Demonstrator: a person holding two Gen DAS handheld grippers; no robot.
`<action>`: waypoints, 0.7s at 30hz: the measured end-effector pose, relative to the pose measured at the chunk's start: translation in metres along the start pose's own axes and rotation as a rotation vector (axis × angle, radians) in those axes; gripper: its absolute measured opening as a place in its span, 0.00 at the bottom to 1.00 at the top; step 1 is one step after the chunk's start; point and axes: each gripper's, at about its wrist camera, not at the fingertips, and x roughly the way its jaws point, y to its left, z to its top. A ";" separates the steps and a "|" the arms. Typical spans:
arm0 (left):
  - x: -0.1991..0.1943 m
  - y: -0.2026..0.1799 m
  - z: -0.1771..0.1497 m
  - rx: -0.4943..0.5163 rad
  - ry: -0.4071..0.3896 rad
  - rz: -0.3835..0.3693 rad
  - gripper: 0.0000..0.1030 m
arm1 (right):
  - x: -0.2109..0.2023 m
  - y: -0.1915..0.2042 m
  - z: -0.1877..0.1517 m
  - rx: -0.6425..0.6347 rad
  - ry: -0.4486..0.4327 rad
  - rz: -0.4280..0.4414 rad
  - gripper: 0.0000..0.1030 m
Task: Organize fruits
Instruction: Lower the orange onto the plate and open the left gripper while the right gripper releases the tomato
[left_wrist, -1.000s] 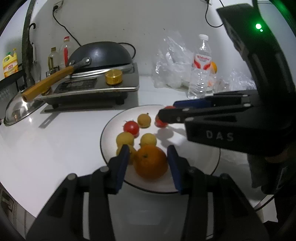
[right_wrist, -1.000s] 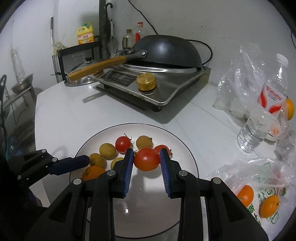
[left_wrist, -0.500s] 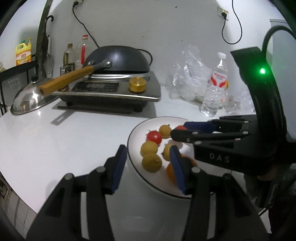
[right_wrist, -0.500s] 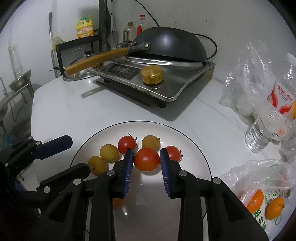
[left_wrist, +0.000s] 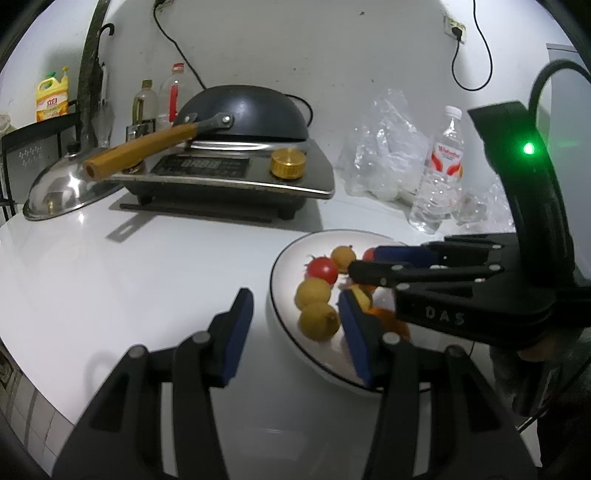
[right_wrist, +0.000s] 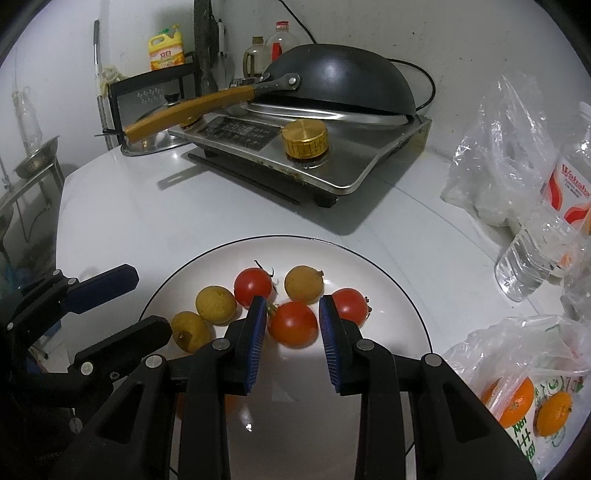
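A white plate (right_wrist: 388, 332) holds several small yellow fruits (right_wrist: 216, 304) and two loose red tomatoes (right_wrist: 253, 282). My right gripper (right_wrist: 291, 306) is shut on a third red tomato (right_wrist: 293, 325), just above the plate's middle. In the left wrist view the right gripper (left_wrist: 364, 263) reaches in from the right over the plate (left_wrist: 288, 266). My left gripper (left_wrist: 293, 295) is open and holds nothing. Its fingers straddle the plate's left rim, near a yellow fruit (left_wrist: 319, 321). An orange (left_wrist: 391, 321) lies on the plate, mostly hidden behind its right finger.
An induction stove (right_wrist: 332, 147) with an upturned black wok (right_wrist: 340, 81) stands behind the plate. A water bottle (right_wrist: 535, 251) and plastic bags (right_wrist: 498, 147) are at the right. A bag with oranges (right_wrist: 517, 398) lies at the front right. A steel lid (left_wrist: 62, 188) rests at the left.
My left gripper has let go of the orange, opened a little and swung left off the plate. The right gripper keeps its hold on the tomato, almost still.
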 end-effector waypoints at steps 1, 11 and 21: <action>0.000 0.000 0.000 0.000 0.002 0.001 0.48 | -0.001 0.000 0.000 0.001 -0.003 0.000 0.30; -0.007 -0.006 0.001 0.011 -0.010 0.008 0.48 | -0.015 -0.001 -0.002 0.004 -0.024 -0.012 0.30; -0.023 -0.024 0.005 0.038 -0.038 -0.002 0.48 | -0.048 -0.006 -0.006 0.013 -0.071 -0.034 0.30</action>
